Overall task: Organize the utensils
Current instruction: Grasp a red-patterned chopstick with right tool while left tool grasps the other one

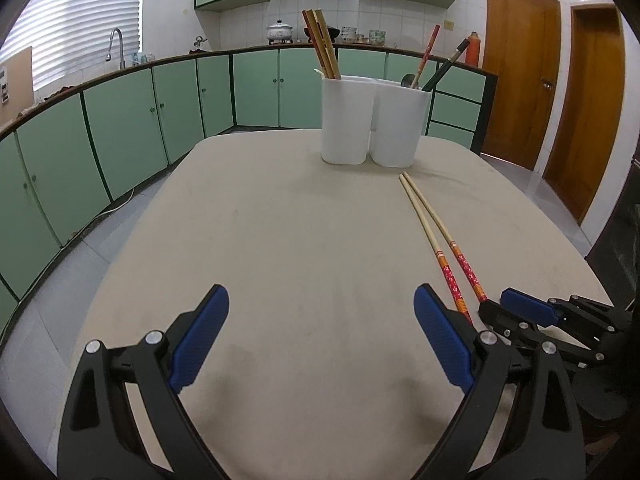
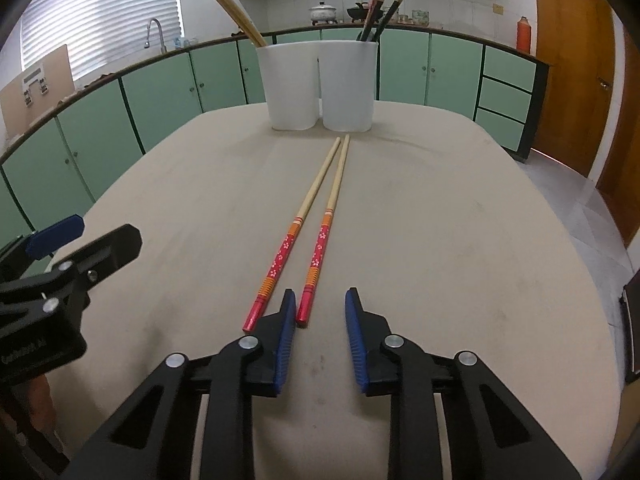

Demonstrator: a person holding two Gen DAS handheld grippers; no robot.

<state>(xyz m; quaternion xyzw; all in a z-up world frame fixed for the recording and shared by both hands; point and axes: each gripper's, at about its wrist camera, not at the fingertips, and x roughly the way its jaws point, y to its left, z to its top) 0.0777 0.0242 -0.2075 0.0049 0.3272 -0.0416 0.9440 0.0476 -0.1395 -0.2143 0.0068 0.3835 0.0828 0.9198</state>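
Two chopsticks (image 2: 326, 216) with red flowered handles lie side by side on the beige table (image 2: 440, 220), tips toward a white two-compartment holder (image 2: 320, 84). My right gripper (image 2: 320, 294) sits low at their handle ends. The right chopstick's red end (image 2: 303, 314) lies between the pads, close against the left one, with a clear gap to the right pad. The left chopstick (image 2: 280, 256) lies outside the jaws. My left gripper (image 1: 320, 296) is wide open over bare table, left of the chopsticks (image 1: 432, 232). The right gripper (image 1: 496, 306) shows at that view's lower right.
The holder (image 1: 376, 120) stands at the table's far side. Wooden chopsticks (image 1: 320, 44) fill its left compartment; dark and red chopsticks (image 1: 426, 60) and a spoon stand in the right one. Green cabinets and a counter lie beyond, wooden doors at right. My left gripper (image 2: 108, 230) is at left.
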